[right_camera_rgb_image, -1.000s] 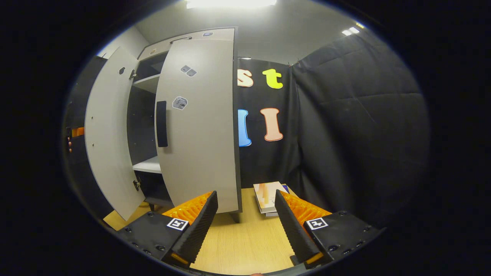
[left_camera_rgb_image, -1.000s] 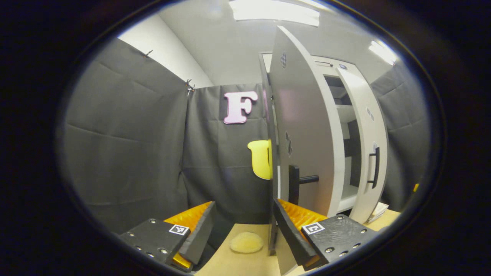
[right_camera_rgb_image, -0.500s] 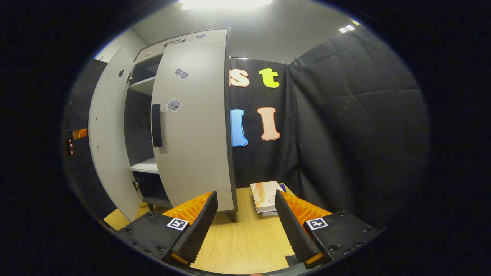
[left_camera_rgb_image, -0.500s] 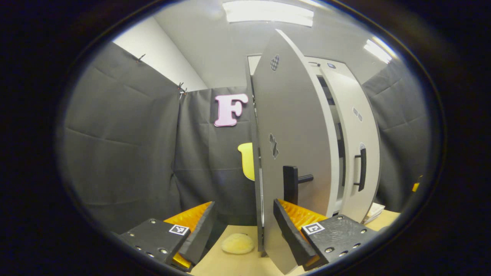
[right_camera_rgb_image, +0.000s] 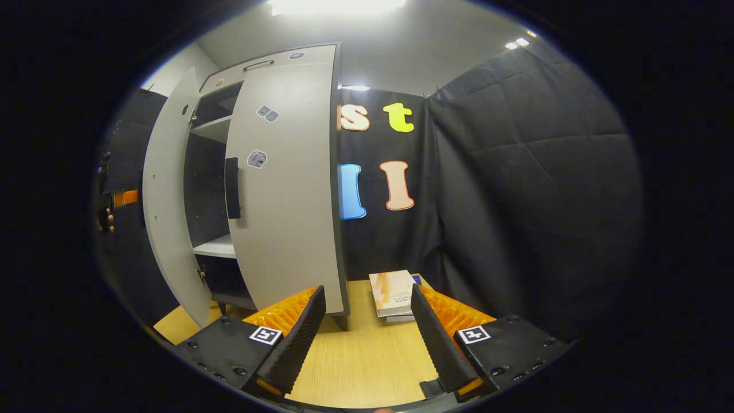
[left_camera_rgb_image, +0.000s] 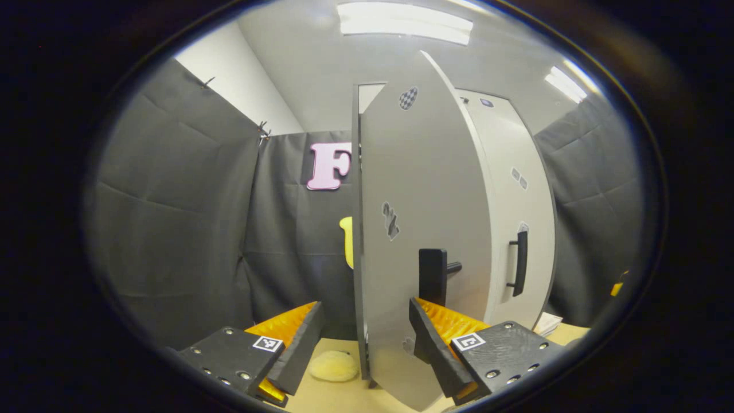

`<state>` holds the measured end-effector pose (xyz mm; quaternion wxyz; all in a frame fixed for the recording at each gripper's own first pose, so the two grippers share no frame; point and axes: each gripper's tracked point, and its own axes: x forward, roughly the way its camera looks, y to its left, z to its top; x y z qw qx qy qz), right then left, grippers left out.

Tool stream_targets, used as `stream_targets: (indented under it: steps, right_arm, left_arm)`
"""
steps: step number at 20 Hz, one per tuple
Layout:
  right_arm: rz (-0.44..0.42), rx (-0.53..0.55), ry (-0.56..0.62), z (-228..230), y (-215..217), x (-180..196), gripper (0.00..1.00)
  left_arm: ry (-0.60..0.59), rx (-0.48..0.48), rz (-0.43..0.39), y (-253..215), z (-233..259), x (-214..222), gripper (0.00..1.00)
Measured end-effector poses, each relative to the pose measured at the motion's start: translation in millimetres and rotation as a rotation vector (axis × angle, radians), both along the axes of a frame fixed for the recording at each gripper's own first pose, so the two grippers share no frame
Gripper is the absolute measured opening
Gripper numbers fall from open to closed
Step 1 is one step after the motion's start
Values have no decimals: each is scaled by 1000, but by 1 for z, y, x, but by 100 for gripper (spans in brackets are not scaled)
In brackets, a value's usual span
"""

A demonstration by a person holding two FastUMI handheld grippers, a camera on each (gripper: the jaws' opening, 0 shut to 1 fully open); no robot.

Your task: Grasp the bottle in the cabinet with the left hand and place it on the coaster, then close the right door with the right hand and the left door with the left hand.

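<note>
The cabinet's left door (left_camera_rgb_image: 418,189) stands close in front of my left gripper (left_camera_rgb_image: 364,310), which is open. The door's hinge-side edge runs between the fingers, and its black handle (left_camera_rgb_image: 433,274) sits just above my right finger (left_camera_rgb_image: 436,344). A pale yellow round pad (left_camera_rgb_image: 334,366) lies on the table behind the door. The right door (left_camera_rgb_image: 516,195) with its handle (left_camera_rgb_image: 519,264) looks almost shut. In the right gripper view, the right door (right_camera_rgb_image: 287,189) is slightly ajar and the left door (right_camera_rgb_image: 166,201) is half open. My right gripper (right_camera_rgb_image: 367,292) hangs open over the table (right_camera_rgb_image: 367,361).
A small stack of books (right_camera_rgb_image: 393,292) lies on the table right of the cabinet. A white shelf (right_camera_rgb_image: 215,248) shows inside, between the doors. At the far left of the right gripper view, a hand (right_camera_rgb_image: 106,221) holds the other gripper. Black cloth walls surround the booth.
The left door has swung further toward shut, so the gap between the doors has narrowed. The right door has closed a little more. Both grippers stay open.
</note>
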<state>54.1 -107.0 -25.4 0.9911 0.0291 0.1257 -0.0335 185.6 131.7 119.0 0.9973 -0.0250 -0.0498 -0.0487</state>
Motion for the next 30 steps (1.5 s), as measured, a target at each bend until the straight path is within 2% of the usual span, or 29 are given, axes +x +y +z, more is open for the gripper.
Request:
stream_targets:
  steps: [3, 4, 5, 9, 10, 12, 13, 14, 18, 26, 27, 28, 30]
  right_arm:
    - [-11, -4, 6, -2, -3, -5, 92]
    - [-16, -6, 8, -1, -5, -8, 95]
    - [-19, -8, 9, -1, -6, -10, 92]
    - [-40, -24, 13, -1, -15, -18, 92]
    - [-45, -26, 15, 0, -17, -20, 95]
    - [-55, -26, 15, 0, -21, -23, 95]
    - [-59, -26, 16, -1, -23, -25, 92]
    - [-62, -27, 18, -1, -25, -27, 95]
    - [-65, -33, 19, 1, -27, -33, 95]
    - [-3, -23, 0, 6, -4, -22, 95]
    - [9, -23, -5, 8, 0, -20, 92]
    - [25, -24, -13, 11, 4, -17, 95]
    - [51, -24, -27, 16, 13, -12, 92]
  left_arm:
    - [-4, -7, -13, 0, -1, 1, 92]
    - [-4, -10, -22, -1, -1, 2, 92]
    - [-5, -12, -32, -2, -2, 3, 92]
    - [-6, -11, -80, -10, -5, 9, 92]
    - [-5, -9, -92, -12, -6, 9, 92]
    - [0, -2, -108, -14, -6, 10, 92]
    - [1, -1, -117, -15, -6, 10, 92]
    - [2, 1, -126, -16, -5, 10, 92]
    - [-4, 23, -127, -16, -4, 10, 92]
    - [-17, 60, -111, -15, -3, 12, 91]
    - [-17, 65, -107, -13, -4, 10, 90]
    - [-17, 68, -101, -10, -4, 7, 90]
    - [-10, 67, -86, -3, -6, -2, 92]
